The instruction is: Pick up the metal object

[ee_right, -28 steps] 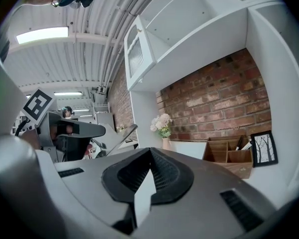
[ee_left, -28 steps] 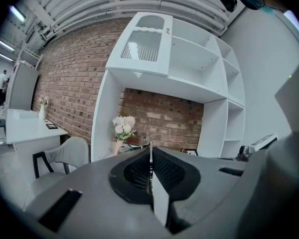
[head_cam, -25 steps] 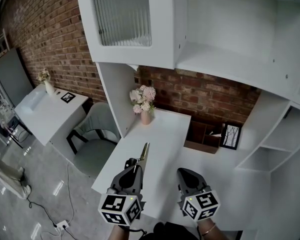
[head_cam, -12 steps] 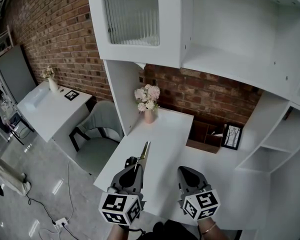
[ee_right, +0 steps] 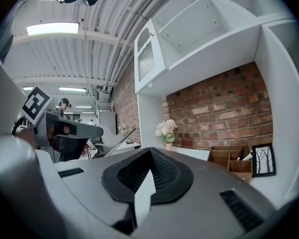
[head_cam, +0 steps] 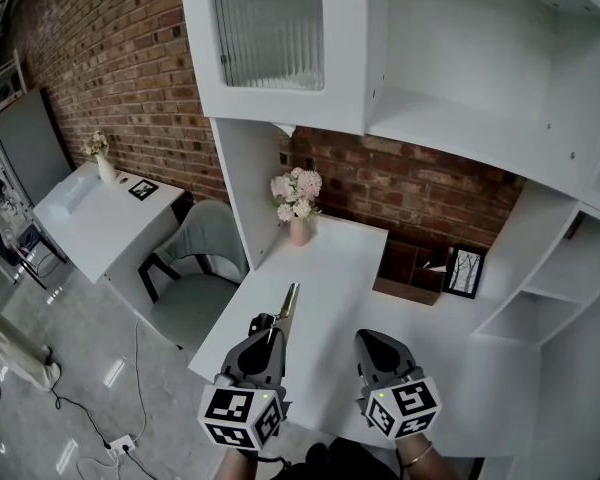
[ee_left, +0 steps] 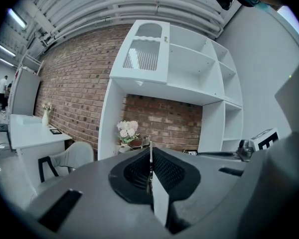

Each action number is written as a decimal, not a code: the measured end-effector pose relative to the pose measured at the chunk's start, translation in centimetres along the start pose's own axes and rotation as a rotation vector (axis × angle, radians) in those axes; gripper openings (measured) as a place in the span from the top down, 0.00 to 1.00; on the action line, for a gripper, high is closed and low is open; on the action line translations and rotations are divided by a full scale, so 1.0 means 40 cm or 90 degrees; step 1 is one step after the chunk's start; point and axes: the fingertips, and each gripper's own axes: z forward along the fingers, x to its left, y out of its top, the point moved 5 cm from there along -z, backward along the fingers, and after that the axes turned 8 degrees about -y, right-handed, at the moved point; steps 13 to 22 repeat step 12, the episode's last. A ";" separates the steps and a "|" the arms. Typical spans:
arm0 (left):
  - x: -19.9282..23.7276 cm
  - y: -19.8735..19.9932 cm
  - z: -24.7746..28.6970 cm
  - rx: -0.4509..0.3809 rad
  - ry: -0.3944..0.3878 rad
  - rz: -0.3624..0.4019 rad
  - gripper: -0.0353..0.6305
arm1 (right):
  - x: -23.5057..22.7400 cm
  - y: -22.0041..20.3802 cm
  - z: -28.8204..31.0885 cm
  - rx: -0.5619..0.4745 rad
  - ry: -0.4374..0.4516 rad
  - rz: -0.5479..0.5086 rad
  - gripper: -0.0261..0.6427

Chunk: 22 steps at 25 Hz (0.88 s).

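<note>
The metal object is a long thin bright blade-like piece that sticks forward out of my left gripper, which is shut on its near end above the white desk. In the left gripper view it shows edge-on as a thin strip pinched between the dark pads. From the right gripper view the metal piece slants up from the left gripper at the left. My right gripper hangs beside the left one, shut with nothing in it; its pads meet.
A pink vase of pale flowers stands at the desk's far corner. A brown wooden organiser and a framed picture sit at the back right. White shelving rises overhead. A grey chair and a second white desk are left.
The head view has shifted slightly, so the room slides a little to the right. Both grippers keep their places and the left one keeps its grip on the metal object.
</note>
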 end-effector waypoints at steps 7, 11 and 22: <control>0.012 -0.001 -0.014 -0.003 0.006 -0.002 0.93 | 0.011 0.004 -0.001 -0.005 0.000 -0.003 0.95; 0.021 0.005 -0.025 -0.007 0.007 -0.001 0.93 | 0.020 0.009 -0.001 -0.011 0.000 -0.003 0.96; 0.023 0.007 -0.026 -0.008 0.007 0.000 0.93 | 0.022 0.011 -0.001 -0.013 -0.001 -0.003 0.96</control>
